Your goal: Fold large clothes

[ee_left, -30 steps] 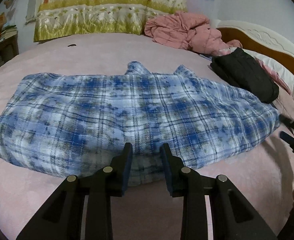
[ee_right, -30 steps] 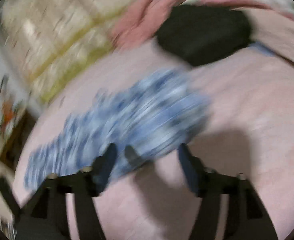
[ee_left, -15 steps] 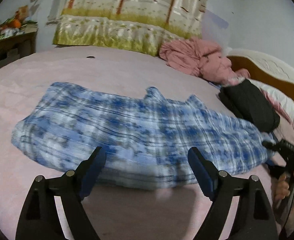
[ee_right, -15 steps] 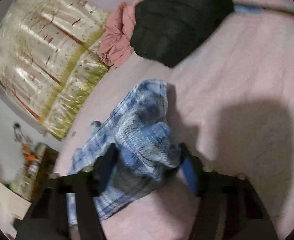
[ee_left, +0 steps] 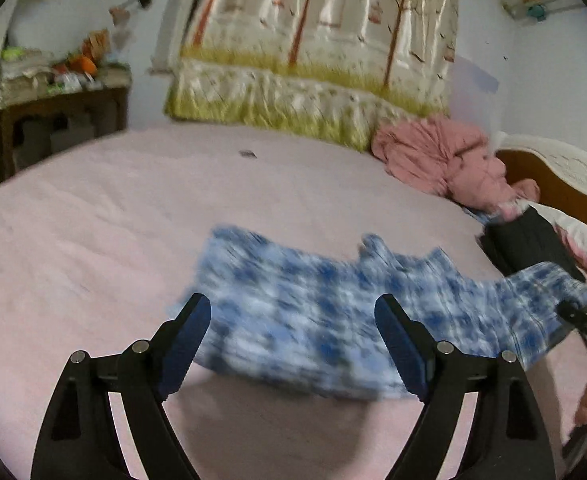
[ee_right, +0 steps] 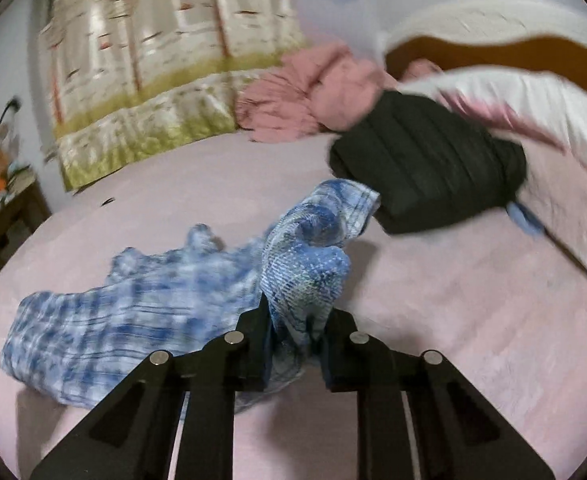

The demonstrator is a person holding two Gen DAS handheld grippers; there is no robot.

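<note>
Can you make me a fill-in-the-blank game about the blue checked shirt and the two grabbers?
1. The right gripper is shut on the blue plaid ____.
2. The left gripper has its jaws ____ with nothing between them.
3. The black folded garment lies on the ____ bedspread.
4. Behind the black folded garment sits a crumpled ____ cloth.

Missing words: shirt; open; pink; pink
</note>
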